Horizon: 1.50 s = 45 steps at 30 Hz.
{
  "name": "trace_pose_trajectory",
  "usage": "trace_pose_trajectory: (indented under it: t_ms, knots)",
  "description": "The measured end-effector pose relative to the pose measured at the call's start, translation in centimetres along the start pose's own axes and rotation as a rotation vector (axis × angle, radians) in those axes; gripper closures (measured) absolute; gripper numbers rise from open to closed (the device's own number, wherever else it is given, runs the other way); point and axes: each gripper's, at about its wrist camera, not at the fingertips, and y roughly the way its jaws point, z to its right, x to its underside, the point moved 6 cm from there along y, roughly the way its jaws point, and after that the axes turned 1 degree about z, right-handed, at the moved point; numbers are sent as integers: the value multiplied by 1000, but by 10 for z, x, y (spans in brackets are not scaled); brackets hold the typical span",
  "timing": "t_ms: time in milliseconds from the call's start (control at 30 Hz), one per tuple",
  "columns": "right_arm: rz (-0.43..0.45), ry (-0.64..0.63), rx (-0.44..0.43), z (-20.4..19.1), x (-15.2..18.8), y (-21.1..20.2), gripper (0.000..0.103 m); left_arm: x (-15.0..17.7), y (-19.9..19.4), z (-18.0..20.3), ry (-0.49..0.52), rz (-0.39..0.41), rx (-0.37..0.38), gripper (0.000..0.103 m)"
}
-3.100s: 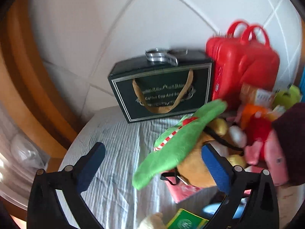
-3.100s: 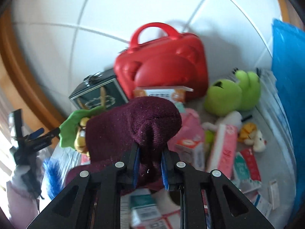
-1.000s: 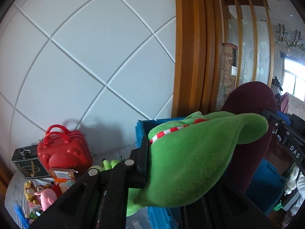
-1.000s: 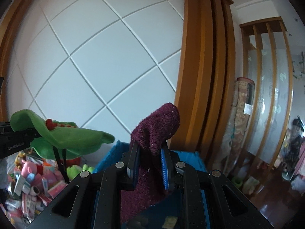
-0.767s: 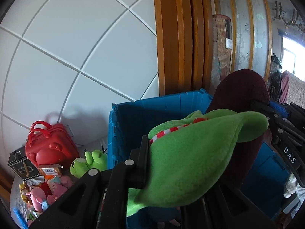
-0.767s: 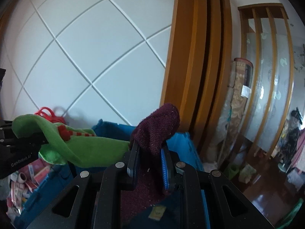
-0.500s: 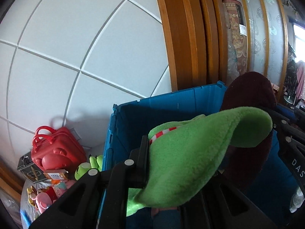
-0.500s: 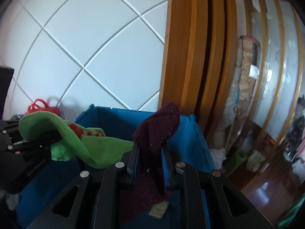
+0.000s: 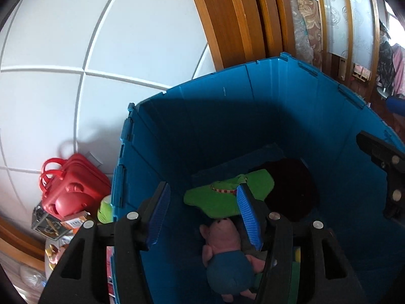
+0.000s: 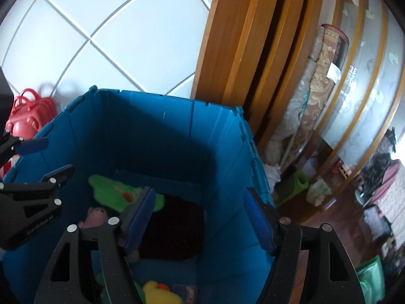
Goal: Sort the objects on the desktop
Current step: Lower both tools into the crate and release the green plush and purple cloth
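Note:
Both grippers hang over a deep blue crate (image 9: 227,116) (image 10: 152,136). My left gripper (image 9: 202,197) has its jaws opening with nothing between the pads. The green plush hat (image 9: 217,200) (image 10: 111,195) lies loose on the crate floor below. My right gripper (image 10: 200,202) is opening too and holds nothing. The dark maroon knit piece (image 9: 291,192) (image 10: 174,228) lies on the floor beside the green hat. A pink plush pig in blue (image 9: 227,250) (image 10: 95,215) lies in front of them. The left gripper shows at the left edge of the right wrist view.
A red toy suitcase (image 9: 71,187) (image 10: 27,116), a green plush frog (image 9: 105,209) and small boxes crowd the tabletop left of the crate. A yellow plush (image 10: 159,292) lies in the crate's near corner. Wooden door frame (image 10: 240,50) and floor clutter stand to the right.
Both grippers came down over the crate and opened. The green hat dropped from the left one and the maroon knit piece from the right one onto the crate floor.

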Motion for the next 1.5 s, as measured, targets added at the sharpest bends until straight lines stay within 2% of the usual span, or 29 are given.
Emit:
trace_pose_trajectory:
  t_ms: [233, 433, 600, 733, 1033, 1200, 1400, 1500]
  knots:
    - [26, -44, -3, -5, 8, -24, 20, 15, -39, -1, -15, 35, 51, 49]
    - [50, -43, 5, -6, 17, -49, 17, 28, -78, -6, -34, 81, 62, 49]
    - [84, -33, 7, -5, 25, -78, 13, 42, -116, -11, -53, 142, 93, 43]
    - [109, -43, 8, -9, 33, -99, 2, 58, -144, -11, -59, 179, 120, 43]
    - [105, -37, -41, -13, 69, -126, 0, 103, -179, -4, -83, 223, 187, 43]
    - [105, -16, -69, -18, 96, -132, 0, 129, -190, -6, -116, 278, 159, 43]
    - [155, 24, -88, -31, 117, -142, 0, 159, -201, -11, -140, 349, 89, 43]
    - [180, 53, -90, -38, 124, -149, 0, 175, -202, -15, -169, 352, 76, 43]
